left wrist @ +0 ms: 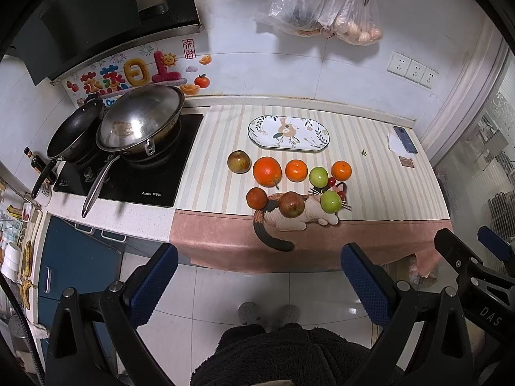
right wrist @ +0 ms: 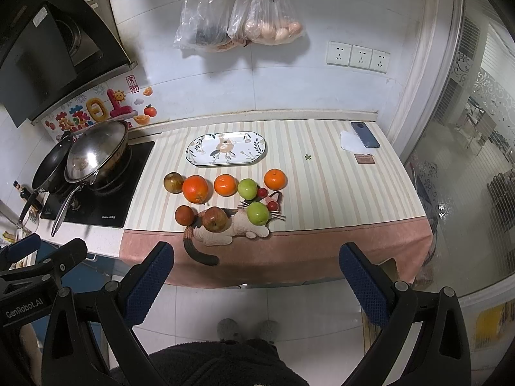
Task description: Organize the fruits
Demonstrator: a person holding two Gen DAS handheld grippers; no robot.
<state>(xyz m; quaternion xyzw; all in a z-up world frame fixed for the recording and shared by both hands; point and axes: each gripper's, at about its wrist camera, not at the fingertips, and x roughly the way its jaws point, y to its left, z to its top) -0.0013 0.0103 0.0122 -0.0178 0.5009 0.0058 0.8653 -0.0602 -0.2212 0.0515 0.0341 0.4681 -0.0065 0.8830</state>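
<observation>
Several fruits lie on the striped cloth: a large orange [left wrist: 267,171] [right wrist: 195,188], two smaller oranges [left wrist: 296,170] [left wrist: 341,170], two green apples [left wrist: 318,176] [left wrist: 331,201], brownish-red fruits [left wrist: 238,161] [left wrist: 257,198] [left wrist: 291,204] and small red cherry tomatoes [left wrist: 331,180]. Behind them sits an empty oval patterned plate [left wrist: 318,143] [right wrist: 260,148]. My left gripper [left wrist: 259,281] is open, held back over the floor in front of the counter. My right gripper [right wrist: 256,281] is open too, equally far back. Neither holds anything.
A stove [left wrist: 128,177] with a lidded wok [left wrist: 141,122] and a black pan [left wrist: 75,128] stands left of the cloth. A phone [left wrist: 405,139] lies at the back right. Plastic bags [left wrist: 322,6] and scissors hang on the wall. A person's slippers [left wrist: 268,313] show on the floor.
</observation>
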